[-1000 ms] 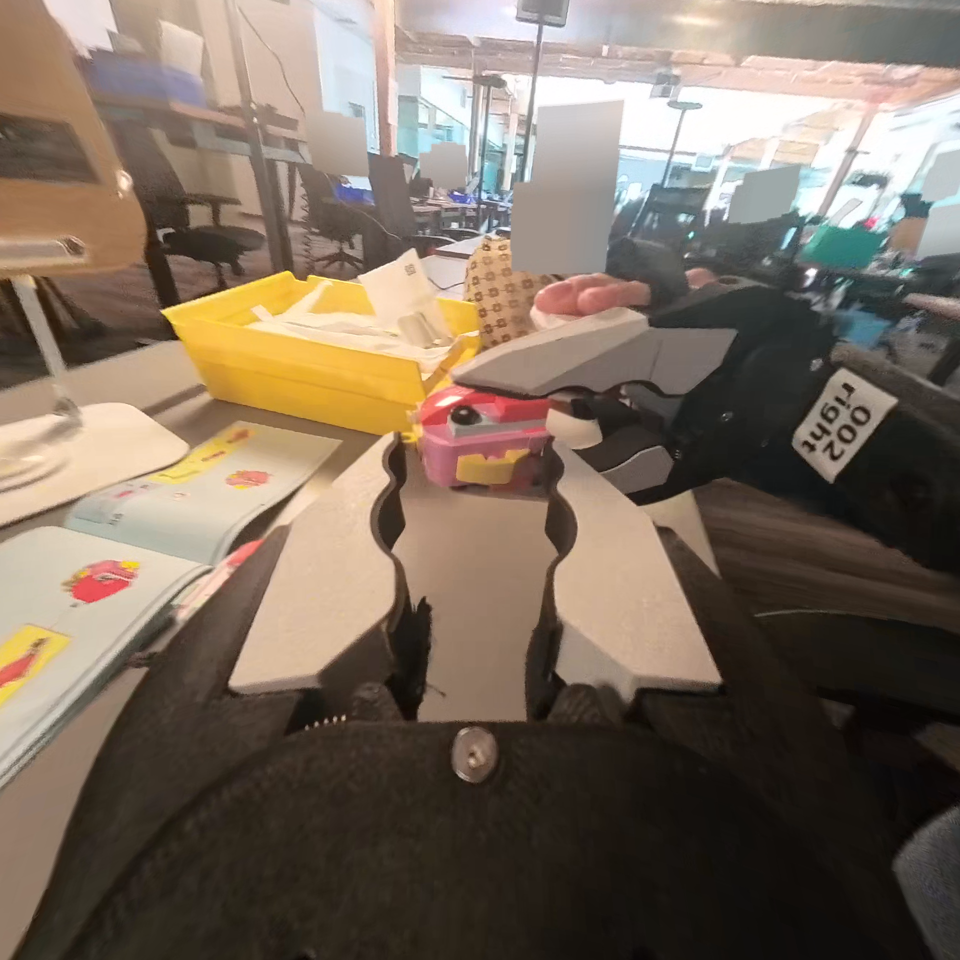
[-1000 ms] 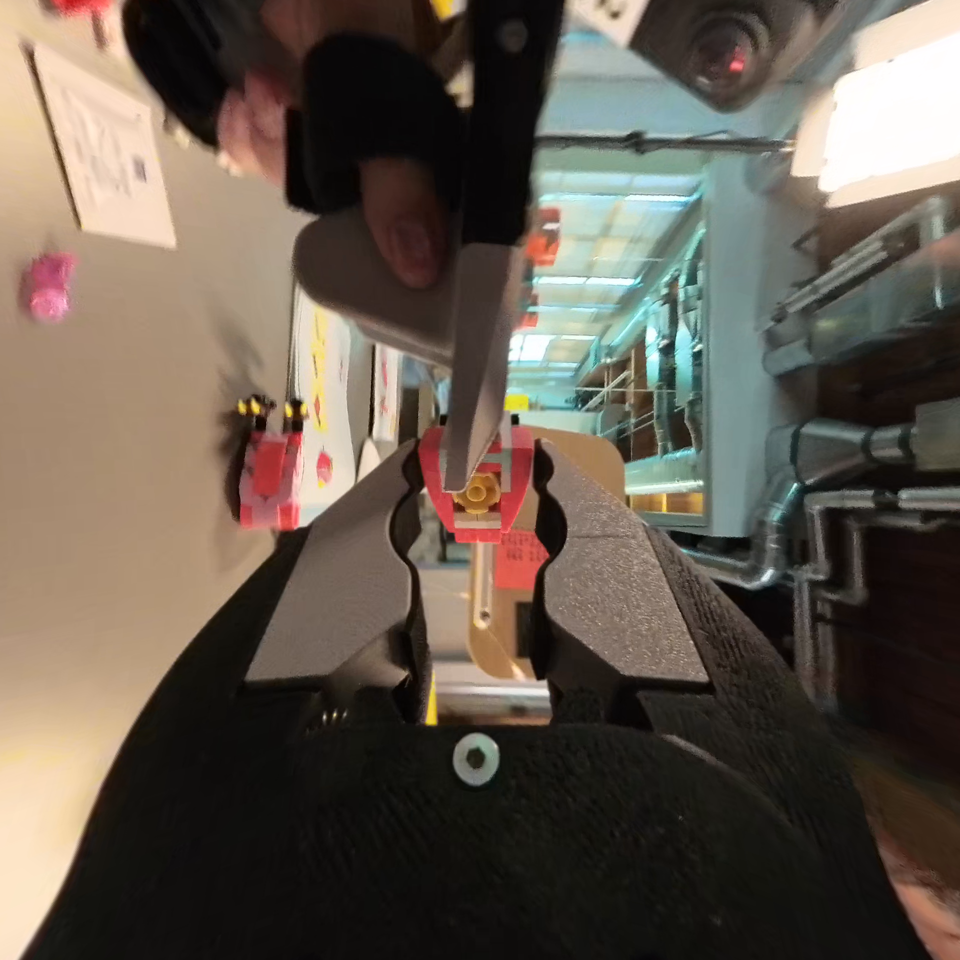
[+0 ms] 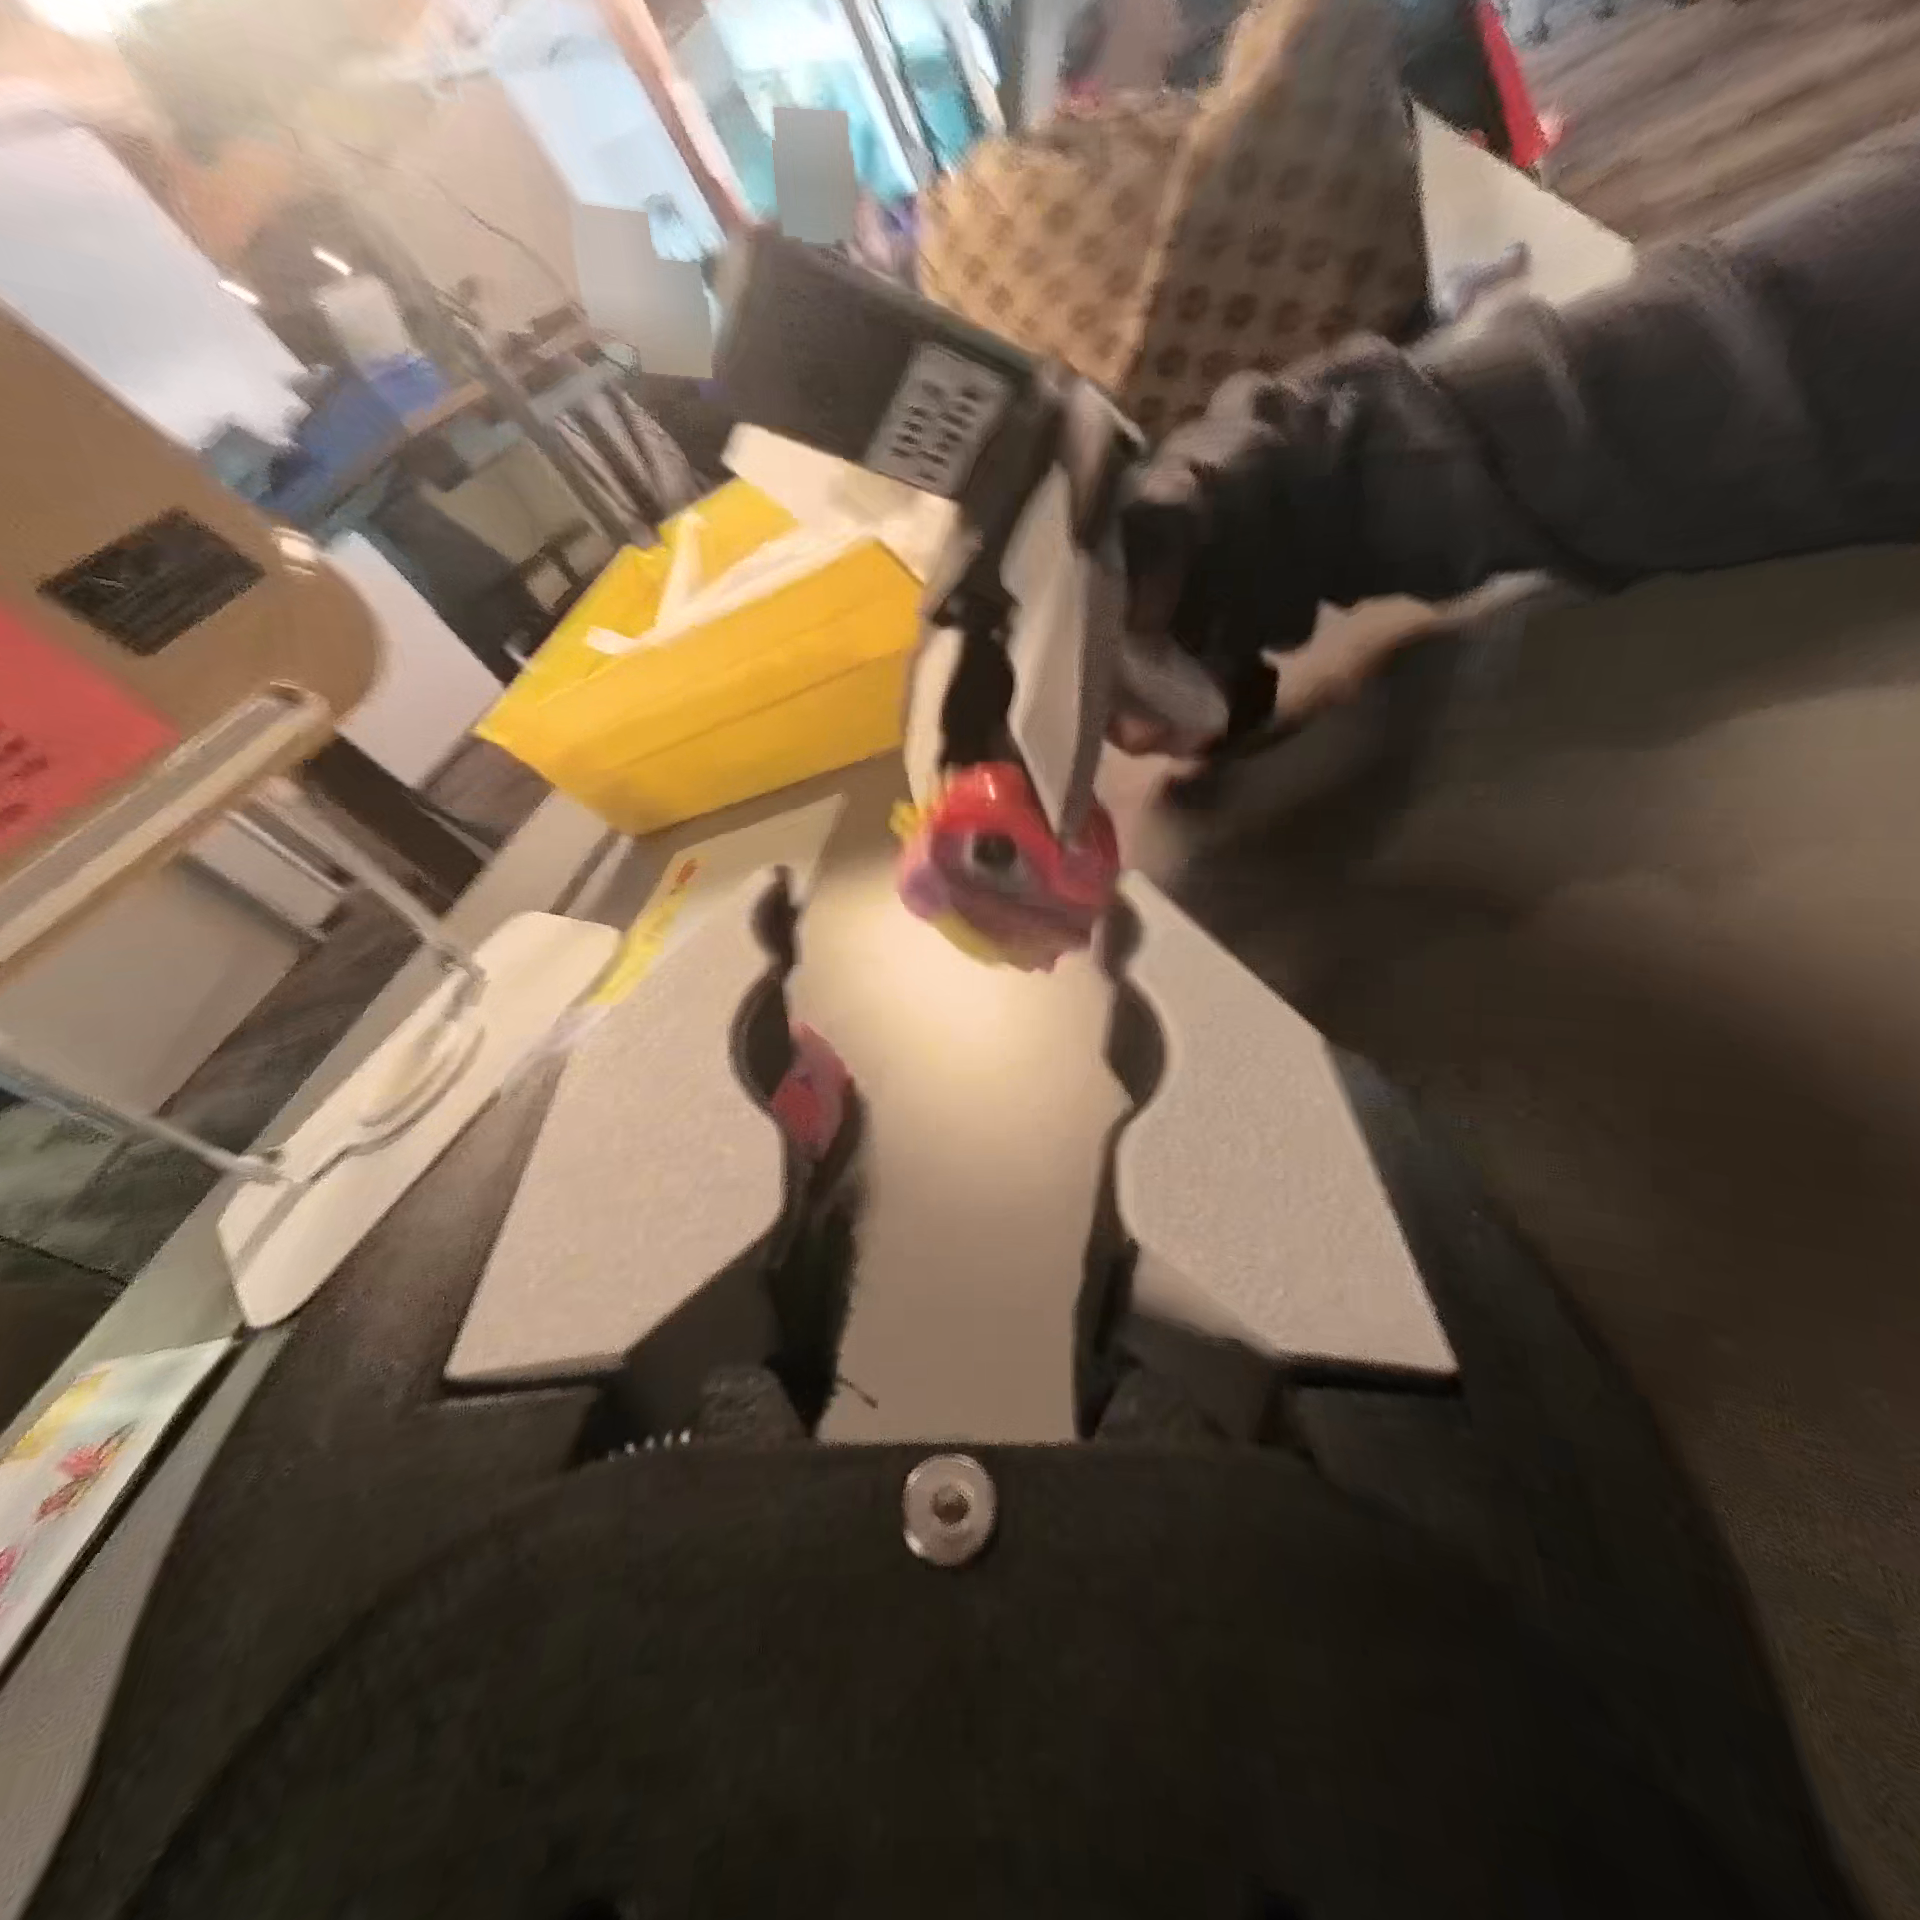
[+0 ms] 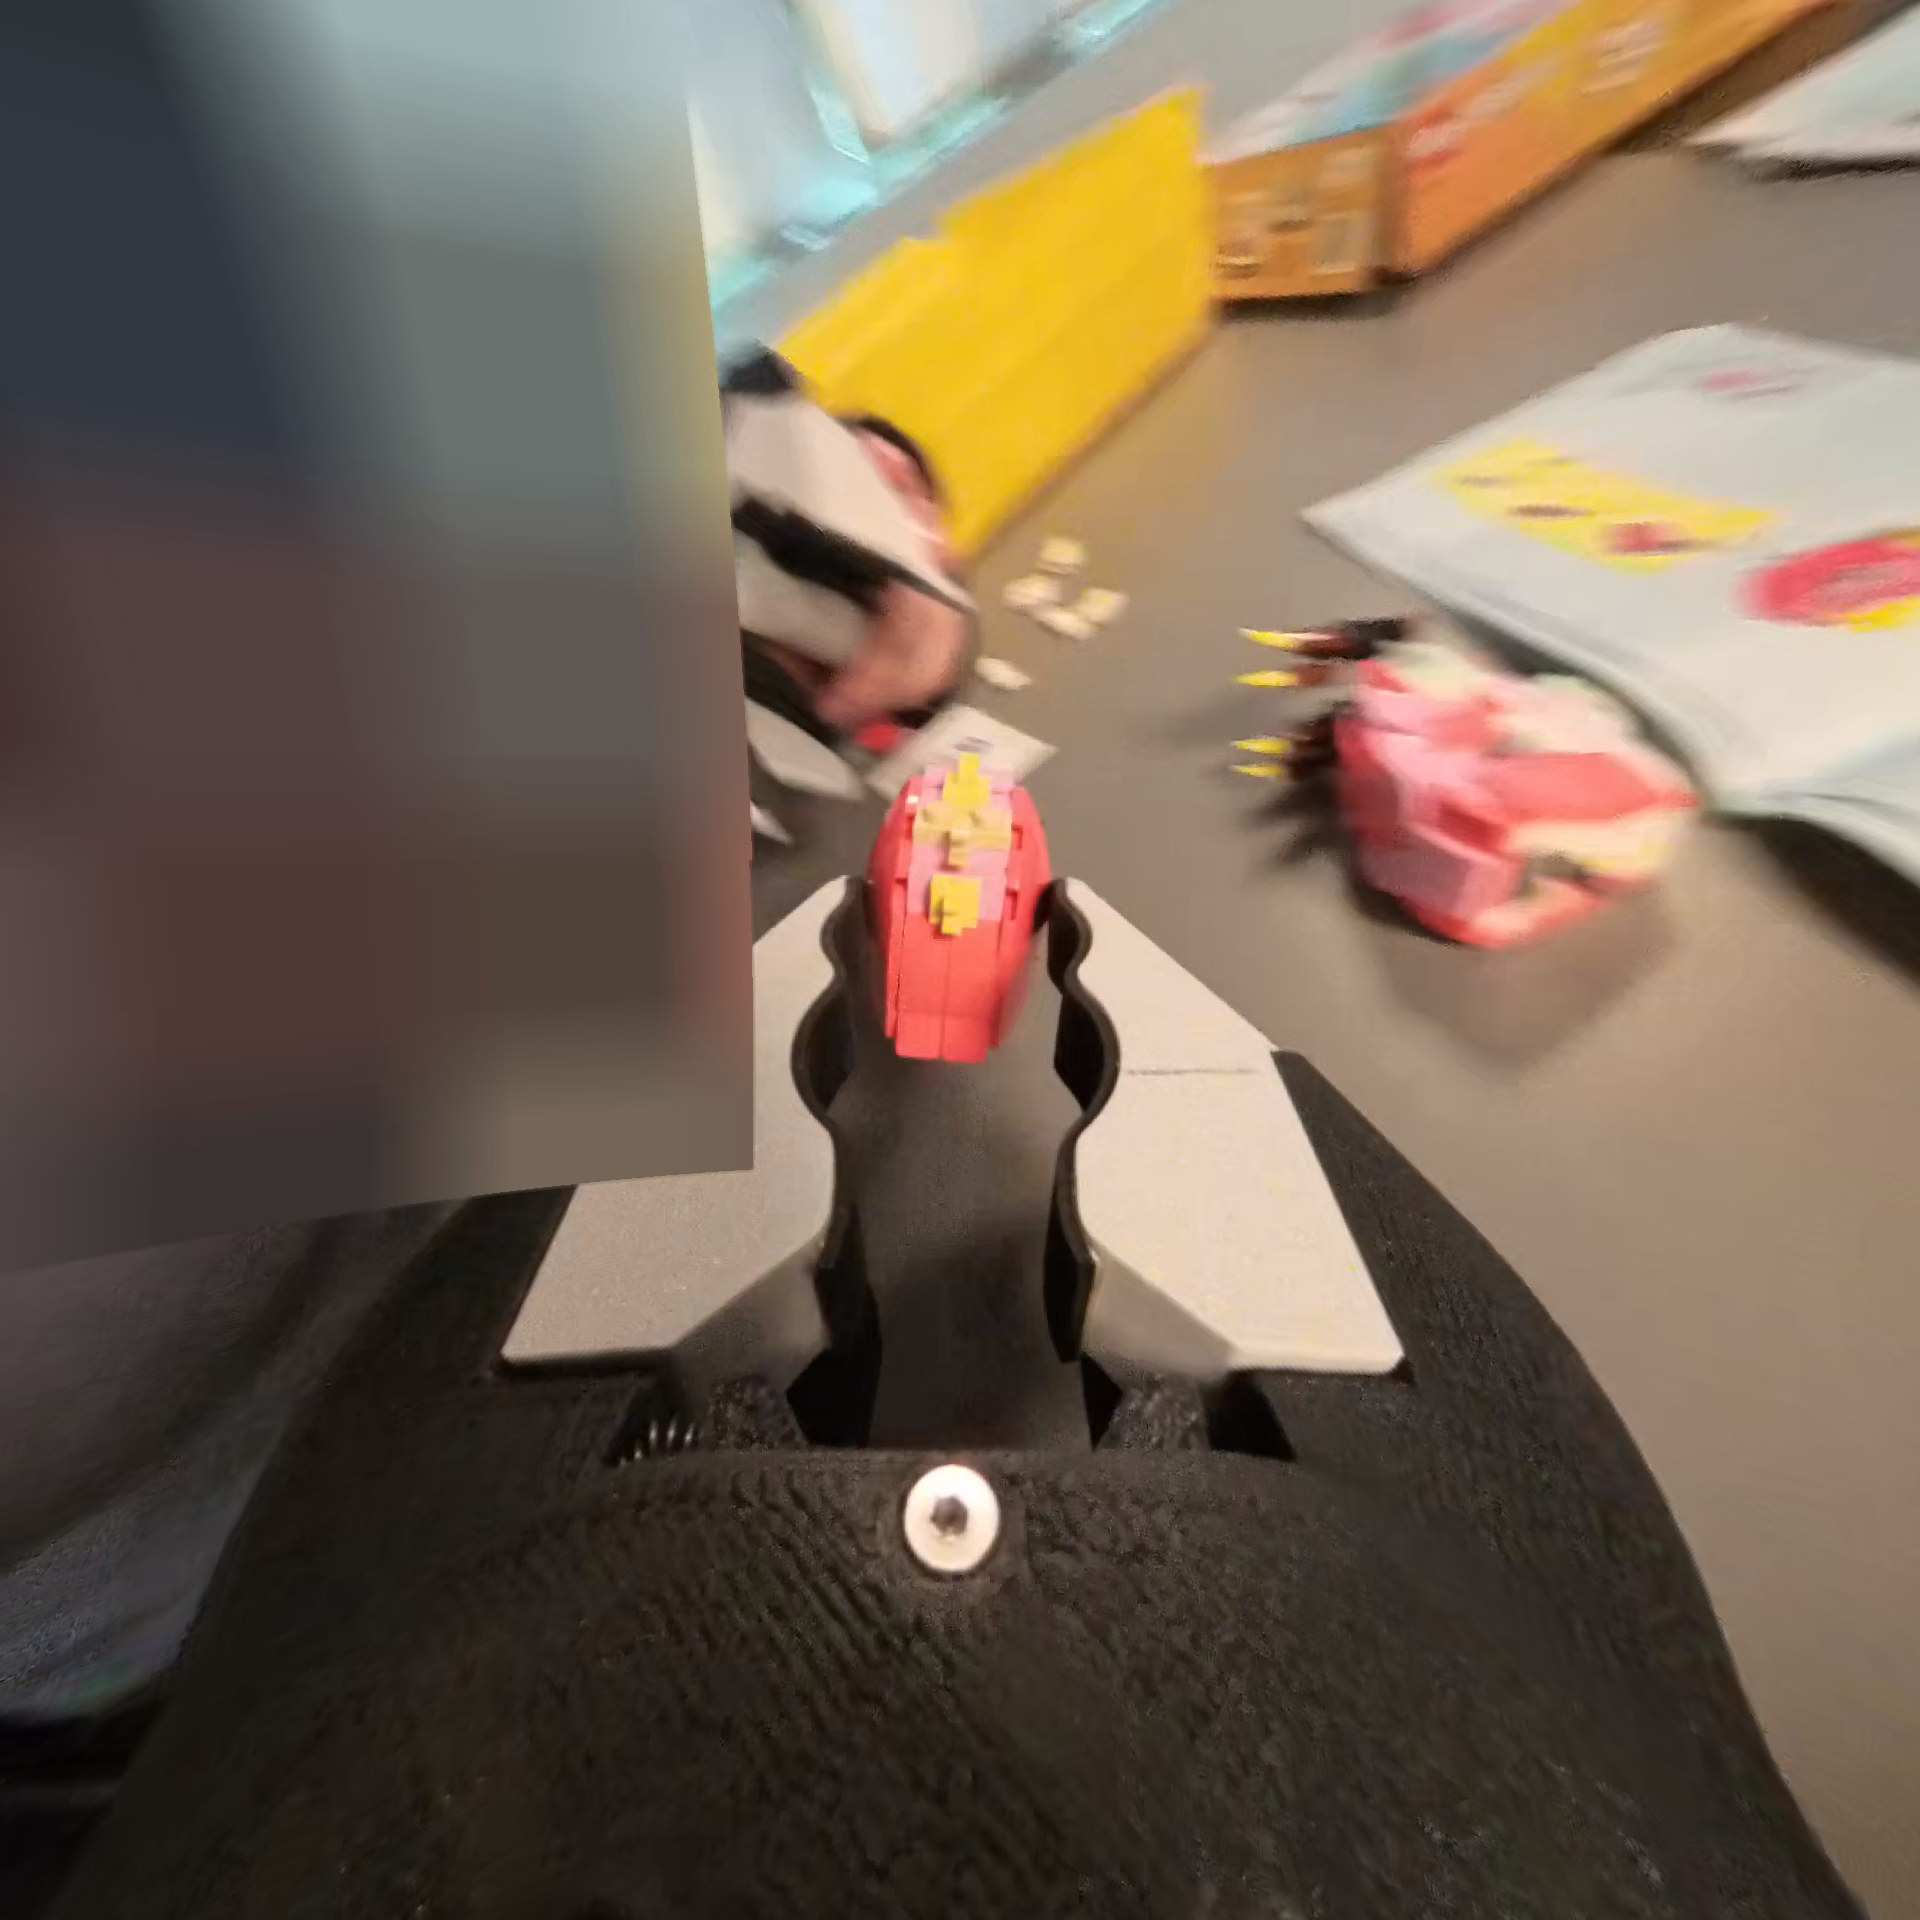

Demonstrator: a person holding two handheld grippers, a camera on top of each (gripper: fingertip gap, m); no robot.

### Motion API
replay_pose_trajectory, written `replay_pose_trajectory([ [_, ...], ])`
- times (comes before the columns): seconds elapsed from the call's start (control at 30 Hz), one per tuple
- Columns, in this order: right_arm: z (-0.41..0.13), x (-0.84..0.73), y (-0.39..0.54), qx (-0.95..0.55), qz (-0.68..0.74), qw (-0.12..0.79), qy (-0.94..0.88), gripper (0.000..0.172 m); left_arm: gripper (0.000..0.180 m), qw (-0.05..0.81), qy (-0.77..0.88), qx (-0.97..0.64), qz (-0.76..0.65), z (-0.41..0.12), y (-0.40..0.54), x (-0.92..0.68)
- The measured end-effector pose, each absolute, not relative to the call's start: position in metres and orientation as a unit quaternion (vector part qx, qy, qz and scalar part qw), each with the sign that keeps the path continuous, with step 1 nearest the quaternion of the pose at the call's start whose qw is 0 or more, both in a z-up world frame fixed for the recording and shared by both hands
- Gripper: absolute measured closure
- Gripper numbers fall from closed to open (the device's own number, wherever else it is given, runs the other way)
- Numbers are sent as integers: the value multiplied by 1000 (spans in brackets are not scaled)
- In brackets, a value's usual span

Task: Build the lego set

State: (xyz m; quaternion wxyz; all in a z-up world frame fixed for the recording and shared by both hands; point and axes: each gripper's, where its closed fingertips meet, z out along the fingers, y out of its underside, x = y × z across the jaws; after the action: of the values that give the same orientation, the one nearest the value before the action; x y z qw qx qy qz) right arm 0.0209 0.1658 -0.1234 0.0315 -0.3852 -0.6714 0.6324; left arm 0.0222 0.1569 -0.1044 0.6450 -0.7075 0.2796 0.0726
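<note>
Brick head (image 4: pixel 961 914), red with pink and yellow studs, sits pinched at the tips of my right gripper (image 4: pixel 956 914), both pads pressing its sides above the table (image 4: pixel 1455 1299). My left gripper (image 3: pixel 951 925) is spread, nothing between its fingers. A pink brick body (image 4: pixel 1496 821) lies near a booklet (image 4: pixel 1662 582); yellow bin (image 3: pixel 717 686) behind.

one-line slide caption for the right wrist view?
Right tool grips a red, pink and yellow brick piece above a grey table; a pink brick model lies right.
</note>
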Motion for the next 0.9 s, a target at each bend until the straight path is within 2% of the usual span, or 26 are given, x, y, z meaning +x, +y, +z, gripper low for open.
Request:
replay_pose_trajectory([
  [0.03,-131,16,177,-400,599,83,-689,138,135,680,257,-682,74,-91,152,17],
  [0.1,-137,11,191,-409,553,160,-708,138,139,735,204,-644,60,-67,141,5],
  [0.23,-150,2,208,-404,479,253,-737,137,124,785,82,-611,61,-45,129,-37],
  [0.4,-174,4,217,-396,410,267,-777,137,124,793,23,-606,55,-44,124,-59],
  [0.63,-181,13,225,-401,392,256,-787,137,123,782,11,-621,44,-52,129,-62],
  [0.67,-183,14,225,-401,388,255,-790,133,122,782,10,-622,45,-53,129,-63],
  [0.73,-185,17,227,-400,382,250,-794,100,121,781,5,-622,48,-53,129,-65],
  [0.77,-179,17,227,-397,397,258,-786,92,120,782,2,-622,50,-53,129,-66],
  [0.83,-152,12,231,-389,448,302,-747,92,117,783,-4,-620,56,-53,128,-69],
  [0.87,-133,10,235,-383,478,331,-718,97,117,783,-7,-619,61,-53,127,-71],
  [0.9,-113,9,239,-374,511,363,-683,109,116,784,-9,-617,68,-52,126,-73],
])
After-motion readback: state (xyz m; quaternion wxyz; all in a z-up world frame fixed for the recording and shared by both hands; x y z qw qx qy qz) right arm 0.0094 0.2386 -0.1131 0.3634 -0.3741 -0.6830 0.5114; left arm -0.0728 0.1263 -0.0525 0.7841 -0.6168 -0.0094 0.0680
